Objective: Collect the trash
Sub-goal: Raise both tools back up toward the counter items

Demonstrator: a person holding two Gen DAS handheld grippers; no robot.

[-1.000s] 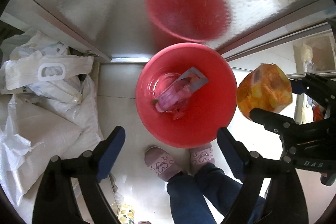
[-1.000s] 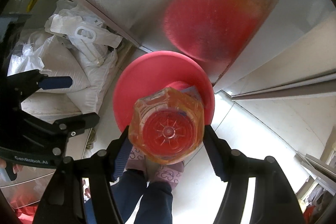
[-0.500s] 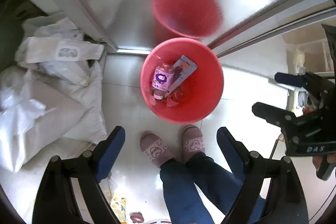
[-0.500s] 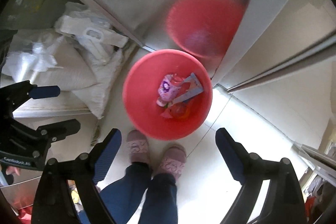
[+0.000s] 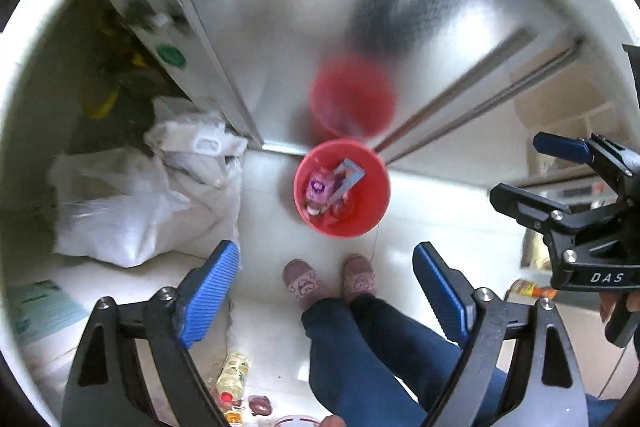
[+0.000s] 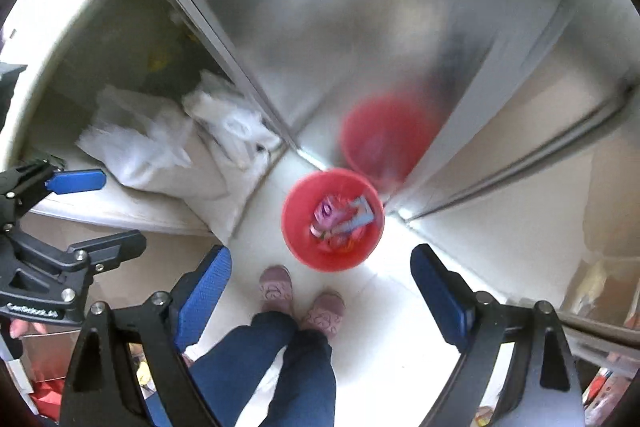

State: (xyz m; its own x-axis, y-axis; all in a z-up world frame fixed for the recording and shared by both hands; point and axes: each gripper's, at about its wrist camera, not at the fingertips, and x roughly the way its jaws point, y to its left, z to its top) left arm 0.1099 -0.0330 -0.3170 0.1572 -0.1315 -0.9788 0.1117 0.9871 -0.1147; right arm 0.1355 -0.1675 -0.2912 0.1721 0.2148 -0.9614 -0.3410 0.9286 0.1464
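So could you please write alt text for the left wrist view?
An open, empty left gripper looks down on a red bucket holding trash on a pale floor, the person's slippers just below it. White bags lie left; the open right gripper shows at right.

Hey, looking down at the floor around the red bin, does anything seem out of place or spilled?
Nothing looks spilled beside the red bin; its trash sits inside. One oddity: a yellow-liquid bottle with a red cap lies on its side on the floor near the left hand-held gripper, not binned.

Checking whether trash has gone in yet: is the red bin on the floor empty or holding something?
Holding something. The red bin contains a purple-labelled bottle, a flat grey-blue package and smaller scraps.
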